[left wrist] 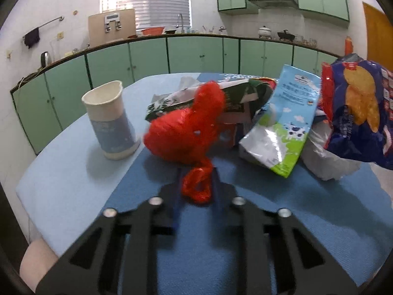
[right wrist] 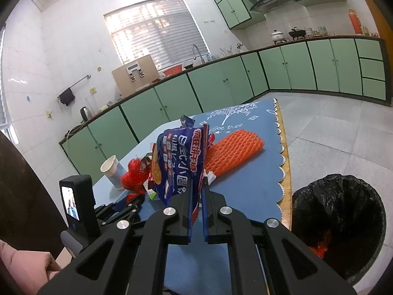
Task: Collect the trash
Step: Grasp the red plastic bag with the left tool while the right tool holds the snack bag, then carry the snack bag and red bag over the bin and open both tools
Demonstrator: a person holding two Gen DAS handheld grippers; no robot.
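1. The right gripper (right wrist: 197, 211) points slightly downward over the table (right wrist: 248, 184). Its jaws are clamped on the lower edge of a blue snack bag (right wrist: 176, 162), which stands upright between them, off the table.
2. The left gripper (left wrist: 196, 191) also tilts down toward the table. Its jaws are almost together, with the twisted tail of a red plastic bag (left wrist: 186, 127) between the fingertips; I cannot tell if the pads press it.
3. To the right of the right jaws, below the table edge, stands a bin with a black liner (right wrist: 343, 211). Something orange-red lies inside it.
4. Ahead and left of the left jaws stands a paper cup (left wrist: 110, 120), upright and open; its inside is not visible.
5. Ahead and right of the left jaws leans a crushed milk carton (left wrist: 282, 123).
6. Beyond the right jaws lies an orange foam net (right wrist: 233, 152), flat on the table.
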